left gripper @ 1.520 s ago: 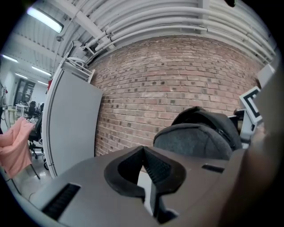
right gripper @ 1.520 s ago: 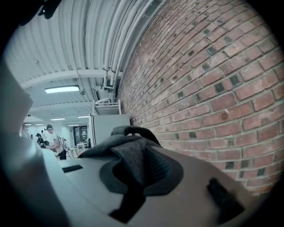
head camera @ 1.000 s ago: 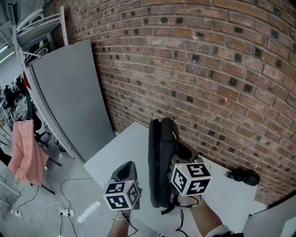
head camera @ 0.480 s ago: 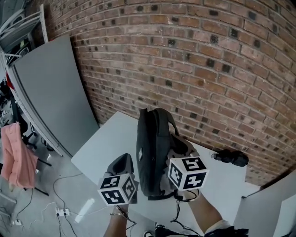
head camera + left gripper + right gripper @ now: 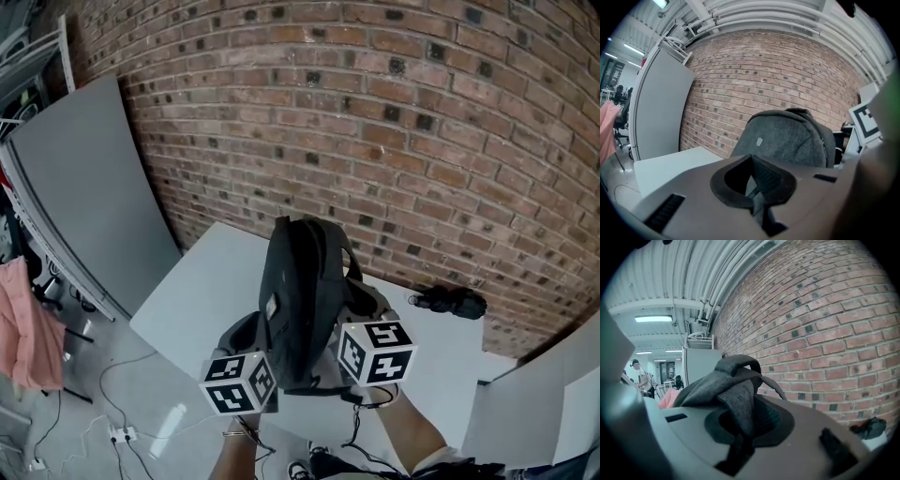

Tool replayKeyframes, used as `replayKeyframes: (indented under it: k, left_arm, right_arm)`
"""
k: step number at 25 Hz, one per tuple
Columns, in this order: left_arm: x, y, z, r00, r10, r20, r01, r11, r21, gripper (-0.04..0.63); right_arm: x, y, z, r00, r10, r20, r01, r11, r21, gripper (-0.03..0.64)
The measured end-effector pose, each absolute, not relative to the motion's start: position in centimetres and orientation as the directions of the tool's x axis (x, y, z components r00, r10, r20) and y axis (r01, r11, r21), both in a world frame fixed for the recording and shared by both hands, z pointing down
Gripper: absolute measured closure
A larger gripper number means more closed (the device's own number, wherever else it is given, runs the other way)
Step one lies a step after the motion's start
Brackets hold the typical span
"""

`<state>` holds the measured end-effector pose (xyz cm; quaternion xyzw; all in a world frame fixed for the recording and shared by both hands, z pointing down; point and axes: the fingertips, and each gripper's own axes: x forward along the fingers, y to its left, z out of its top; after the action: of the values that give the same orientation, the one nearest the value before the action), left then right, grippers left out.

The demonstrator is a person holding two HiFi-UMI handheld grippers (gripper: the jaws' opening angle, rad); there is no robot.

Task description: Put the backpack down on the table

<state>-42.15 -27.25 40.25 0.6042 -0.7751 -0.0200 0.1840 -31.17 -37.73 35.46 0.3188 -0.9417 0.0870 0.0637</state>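
Observation:
A dark grey backpack [image 5: 298, 300] stands upright over the white table [image 5: 202, 291], its top handle toward the brick wall. Whether its base touches the table is hidden by the grippers. My right gripper [image 5: 361, 305] is at the bag's right side, shut on a grey shoulder strap [image 5: 736, 401] that runs down between the jaws of the right gripper [image 5: 740, 432]. My left gripper [image 5: 246, 336] is close against the bag's lower left. In its own view the left gripper [image 5: 754, 190] has its jaws together with nothing between them, and the backpack [image 5: 787, 140] rises just ahead.
A small black object [image 5: 452, 302] lies on the table by the brick wall [image 5: 394, 122]. A grey panel [image 5: 84, 187] leans against the wall at left, with a pink garment [image 5: 23, 323] and floor cables [image 5: 103, 427] beyond. A white board [image 5: 534, 412] stands at right.
The backpack has shifted left and farther over the table, turning its broad front face toward me. Both grippers moved with it, and the left one now sits closer to the bag.

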Motion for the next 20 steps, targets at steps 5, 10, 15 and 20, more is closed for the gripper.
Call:
replayKeyframes:
  k: [5,10,15,20]
  left_arm:
    - [-40.5,-27.0,41.0,-0.175,-0.945,0.275,-0.936,0.246,0.251,0.583]
    - [-39.4,-26.8,41.6,-0.159,-0.944,0.288,-0.939,0.235,0.251,0.583]
    - [-38.4,-26.9,42.3,-0.142,-0.943,0.302,-0.942,0.222,0.250,0.583]
    - [-36.8,-27.3,42.9,-0.111,-0.942,0.318,-0.950,0.195,0.246,0.583]
  right_arm:
    - [-29.6,-37.4,36.2,-0.772,-0.611,0.177,-0.633,0.766,-0.117,0.571]
    - [-27.8,-38.0,37.0,-0.747,-0.641,0.179,-0.664,0.736,-0.131,0.571]
    - [-26.2,-38.3,37.8,-0.723,-0.664,0.191,-0.689,0.713,-0.130,0.571]
    - [-24.3,-38.5,38.8,-0.697,-0.685,0.210,-0.715,0.684,-0.144,0.571]
